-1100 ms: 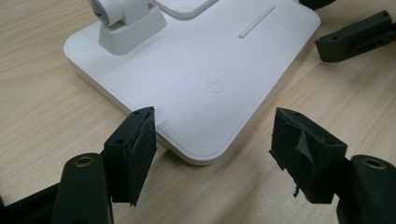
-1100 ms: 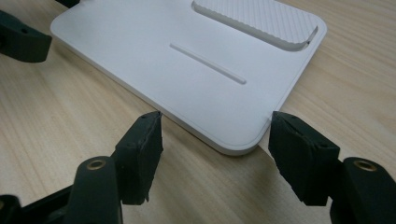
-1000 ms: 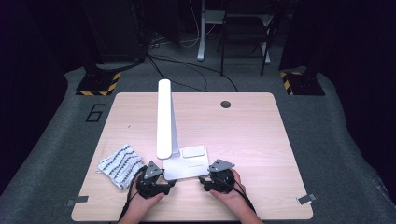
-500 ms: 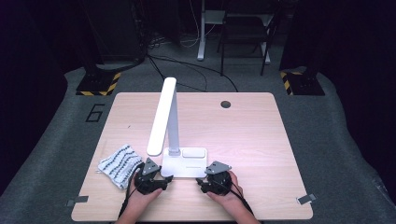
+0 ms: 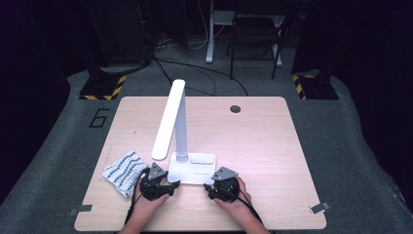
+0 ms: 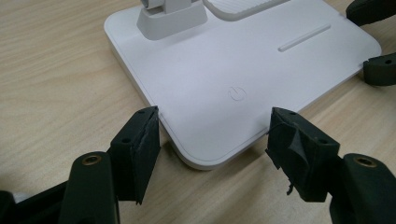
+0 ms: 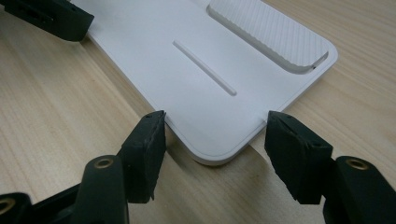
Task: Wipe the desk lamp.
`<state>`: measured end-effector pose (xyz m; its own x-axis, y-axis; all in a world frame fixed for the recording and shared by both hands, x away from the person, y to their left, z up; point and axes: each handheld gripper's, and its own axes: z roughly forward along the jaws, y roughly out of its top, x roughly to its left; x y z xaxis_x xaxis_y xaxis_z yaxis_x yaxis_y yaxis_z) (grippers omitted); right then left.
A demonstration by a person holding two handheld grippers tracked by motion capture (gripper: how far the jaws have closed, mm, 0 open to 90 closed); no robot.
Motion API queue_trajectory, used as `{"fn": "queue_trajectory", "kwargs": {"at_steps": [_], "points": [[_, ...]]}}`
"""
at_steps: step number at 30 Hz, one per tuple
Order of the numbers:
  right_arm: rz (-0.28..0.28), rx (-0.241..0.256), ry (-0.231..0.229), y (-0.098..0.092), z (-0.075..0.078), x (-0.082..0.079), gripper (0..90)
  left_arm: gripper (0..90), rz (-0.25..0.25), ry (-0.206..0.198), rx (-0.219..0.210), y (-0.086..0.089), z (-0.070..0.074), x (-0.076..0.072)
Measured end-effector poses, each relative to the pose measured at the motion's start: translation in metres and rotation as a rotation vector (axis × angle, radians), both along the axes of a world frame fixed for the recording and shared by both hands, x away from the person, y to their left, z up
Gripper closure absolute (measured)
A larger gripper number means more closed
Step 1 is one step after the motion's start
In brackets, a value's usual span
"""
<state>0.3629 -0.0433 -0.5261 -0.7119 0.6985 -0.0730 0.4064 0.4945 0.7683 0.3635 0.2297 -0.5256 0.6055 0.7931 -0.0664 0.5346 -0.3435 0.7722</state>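
Left gripper view: lamp base (image 6: 224,70) corner between claw (image 6: 212,135) jaws

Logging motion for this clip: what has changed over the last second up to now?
The desk lamp's head has swung down and leftward from upright against the post, now slanting toward the cloth. The left tool and right tool, both open, sit at the near corners of the lamp base, gripping nothing, and have barely moved. The base, the striped cloth and the table stayed put.
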Motion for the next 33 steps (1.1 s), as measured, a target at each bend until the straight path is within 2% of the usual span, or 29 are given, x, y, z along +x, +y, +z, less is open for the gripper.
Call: {"fn": "queue_trajectory", "kwargs": {"at_steps": [3,7,10,14,16,20,24,26,29,33], "points": [[-0.001,0.004,0.0,0.0,0.0,0.003,39.3,34.4,0.009,-0.008,-0.002,-0.001,-0.001,0.002],[-0.016,0.015,0.016,-0.001,0.0,0.006,40.3,34.7,0.009,0.001,-0.008,-0.001,-0.001,0.004],[-0.012,0.016,0.009,-0.001,0.001,0.009,40.3,34.8,0.012,-0.001,-0.014,-0.001,-0.001,0.004],[-0.013,0.011,0.006,-0.001,0.001,0.008,41.0,35.0,0.024,0.003,-0.025,-0.002,-0.001,0.004],[-0.011,0.018,0.02,-0.002,0.002,0.007,41.1,35.3,0.018,0.007,-0.027,-0.001,0.0,0.004],[0.001,0.023,0.006,-0.005,0.005,0.004,40.3,35.2,0.009,-0.007,-0.042,0.0,0.005,0.001],[-0.009,0.052,-0.002,-0.012,0.01,0.001,39.7,35.0,0.004,-0.026,-0.039,0.001,0.008,-0.001],[-0.012,0.064,0.001,-0.014,0.012,0.0,39.5,35.0,0.004,-0.022,-0.047,0.002,0.011,-0.003],[-0.018,0.088,0.004,-0.019,0.016,-0.002,39.1,34.9,0.012,-0.039,-0.069,0.005,0.015,-0.006],[-0.022,0.119,-0.008,-0.026,0.025,-0.007,38.6,34.9,0.002,-0.045,-0.073,0.011,0.022,-0.012]]}}
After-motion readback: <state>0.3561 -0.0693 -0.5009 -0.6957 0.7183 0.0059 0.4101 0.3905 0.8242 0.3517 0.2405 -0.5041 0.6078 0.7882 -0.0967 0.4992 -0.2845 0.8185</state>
